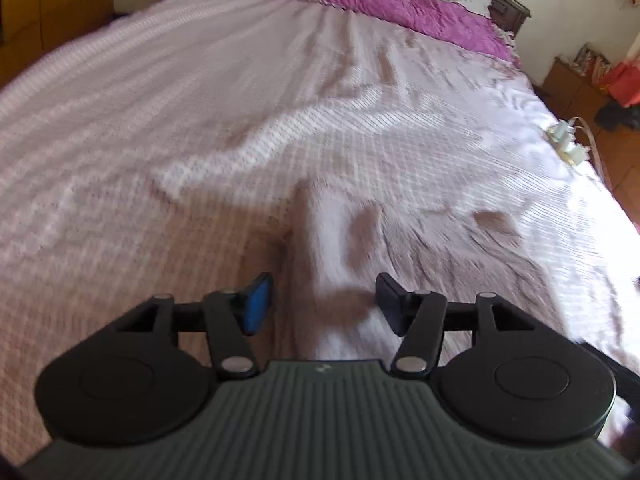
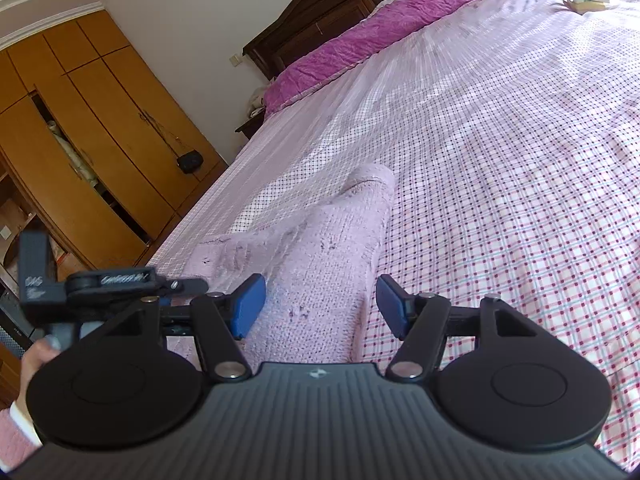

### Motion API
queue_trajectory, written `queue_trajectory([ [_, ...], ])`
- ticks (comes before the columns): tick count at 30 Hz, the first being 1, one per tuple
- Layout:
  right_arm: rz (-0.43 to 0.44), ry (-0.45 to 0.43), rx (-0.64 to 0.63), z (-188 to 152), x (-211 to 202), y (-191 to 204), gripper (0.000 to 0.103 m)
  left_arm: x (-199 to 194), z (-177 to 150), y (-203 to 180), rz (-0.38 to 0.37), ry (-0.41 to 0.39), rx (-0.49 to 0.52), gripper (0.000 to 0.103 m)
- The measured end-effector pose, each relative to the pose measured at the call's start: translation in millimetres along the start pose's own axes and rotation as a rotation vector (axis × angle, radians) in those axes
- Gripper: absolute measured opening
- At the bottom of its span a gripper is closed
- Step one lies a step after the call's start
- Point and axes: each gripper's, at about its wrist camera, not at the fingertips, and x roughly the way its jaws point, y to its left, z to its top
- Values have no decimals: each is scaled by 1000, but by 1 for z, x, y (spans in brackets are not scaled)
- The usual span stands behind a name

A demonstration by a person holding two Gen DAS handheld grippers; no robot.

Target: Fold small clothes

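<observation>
Up close, the left tool (image 1: 323,304) stands with its black linkage arms and blue rubber pads apart, nothing clamped between them, over a blurred strip of pale pink knit garment (image 1: 340,264) lying on the bed sheet (image 1: 160,140). Likewise the right tool (image 2: 322,306) holds its pads apart, and the long pink knitted piece (image 2: 320,264) runs up between them without either pad pressing on it. That right wrist view shows the knit sharply: a chunky, ribbed, slightly fuzzy weave with small pulled holes, folded into a narrow band that ends in a rounded fold further up the bed. It also shows the left tool's black body (image 2: 100,284) at the left edge with a hand (image 2: 34,360) and pink sleeve (image 2: 16,432) behind it. Beneath lies a thin cotton sheet (image 2: 500,200) with a red and teal check, creased in the left view. Beyond it a crinkled magenta quilt (image 2: 360,40) lies along the dark wooden headboard (image 2: 320,12). White chargers (image 1: 568,140) sit at the bed's far edge. Only the right view shows the orange wooden wardrobe (image 2: 100,120), one door ajar with light cloth inside.
</observation>
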Motion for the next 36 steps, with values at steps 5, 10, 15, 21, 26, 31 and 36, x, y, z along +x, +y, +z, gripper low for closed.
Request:
queue_trajectory([
  [5,3,6,10,-2,3,-1,69,-15,-22,5,-85,38,-12,61],
  [10,8,35,17,-7,11,1,72,-10,-32,9,-112,22,-35,50],
  [15,23,59,-7,-12,15,9,73,-27,-40,20,-117,-28,-133,25],
  [21,33,62,-111,-19,19,29,76,-37,-61,41,-75,-16,-144,25],
  [26,19,74,-117,-20,19,31,77,-35,-53,45,-99,-4,-173,29],
  [31,35,79,-43,-15,17,19,79,-42,-54,36,-59,-6,-138,57],
  [36,42,70,-10,-14,13,11,82,-46,-57,35,-80,17,-154,61],
])
